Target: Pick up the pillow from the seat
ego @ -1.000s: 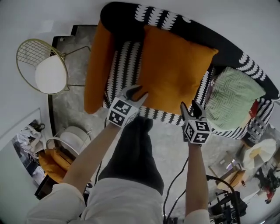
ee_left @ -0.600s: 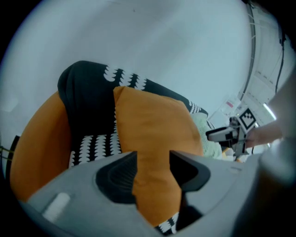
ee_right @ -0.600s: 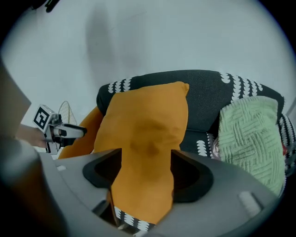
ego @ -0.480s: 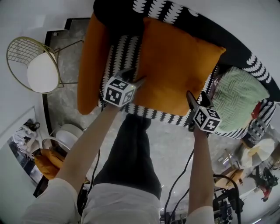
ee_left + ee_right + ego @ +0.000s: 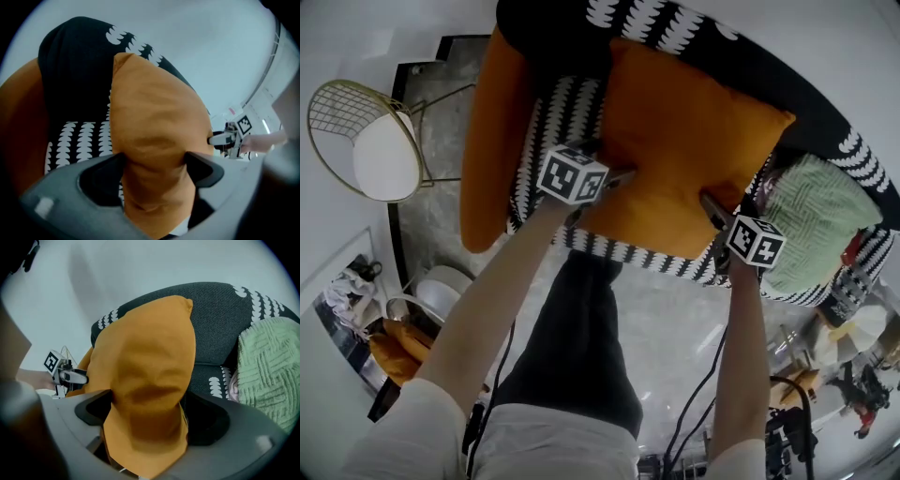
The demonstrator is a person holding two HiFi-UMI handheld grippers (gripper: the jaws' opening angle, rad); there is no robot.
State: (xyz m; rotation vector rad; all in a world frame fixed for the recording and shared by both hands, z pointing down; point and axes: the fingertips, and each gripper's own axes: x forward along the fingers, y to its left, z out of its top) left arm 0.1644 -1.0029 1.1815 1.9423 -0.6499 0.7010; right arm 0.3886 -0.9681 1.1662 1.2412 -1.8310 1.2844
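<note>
A big orange pillow (image 5: pixel 675 141) leans upright on the black-and-white patterned seat (image 5: pixel 567 117). My left gripper (image 5: pixel 617 174) is at the pillow's left edge and my right gripper (image 5: pixel 712 206) at its lower right edge. Both sets of jaws have just been opening and stand wide. In the left gripper view the pillow (image 5: pixel 154 112) fills the gap of the left gripper (image 5: pixel 154 161), creased where the tips touch it. In the right gripper view the pillow (image 5: pixel 145 362) likewise bulges through the right gripper (image 5: pixel 147 399). Neither pair visibly clamps the cloth.
An orange bolster (image 5: pixel 487 141) runs along the seat's left side. A green knitted cushion (image 5: pixel 816 211) lies to the right of the pillow. A gold wire chair (image 5: pixel 366 141) stands at the left on the floor. Cables trail by the person's legs (image 5: pixel 581 347).
Both grippers have moved forward and down from the seat's front edge onto the pillow's two sides. Their jaws have opened, and the pillow's edges now sit between them.
</note>
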